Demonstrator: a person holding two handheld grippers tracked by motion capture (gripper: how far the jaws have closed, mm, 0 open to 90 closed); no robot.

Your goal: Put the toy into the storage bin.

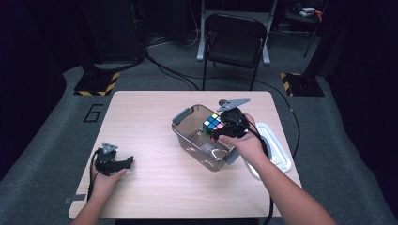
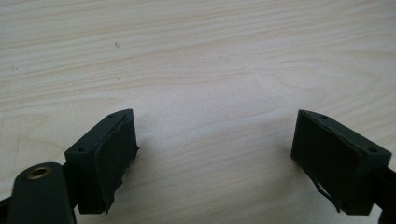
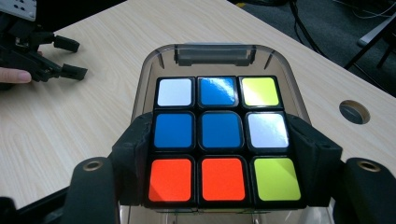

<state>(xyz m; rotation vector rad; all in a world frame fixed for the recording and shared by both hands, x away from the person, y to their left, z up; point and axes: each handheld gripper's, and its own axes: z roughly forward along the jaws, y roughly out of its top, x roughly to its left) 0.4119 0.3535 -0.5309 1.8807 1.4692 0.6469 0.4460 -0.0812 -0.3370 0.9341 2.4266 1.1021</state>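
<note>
A scrambled puzzle cube (image 1: 213, 125) with black edges hangs over the open clear plastic box (image 1: 187, 125) near the table's middle. My right gripper (image 1: 220, 127) is shut on it, the jaws pressing the cube's two sides. In the right gripper view the cube (image 3: 219, 140) shows white, blue, yellow and orange tiles, with the box (image 3: 144, 74) below it. At the table's front left, my left gripper (image 1: 126, 161) rests open on the wood. The left gripper view has its two pads (image 2: 112, 161) wide apart over the bare tabletop with nothing between them.
The box's clear lid (image 1: 277, 154) lies on the table just right of the box, under my right forearm. A round cable hole (image 3: 354, 111) sits in the tabletop beyond the box. A black folding chair (image 1: 234, 44) stands behind the table's far edge.
</note>
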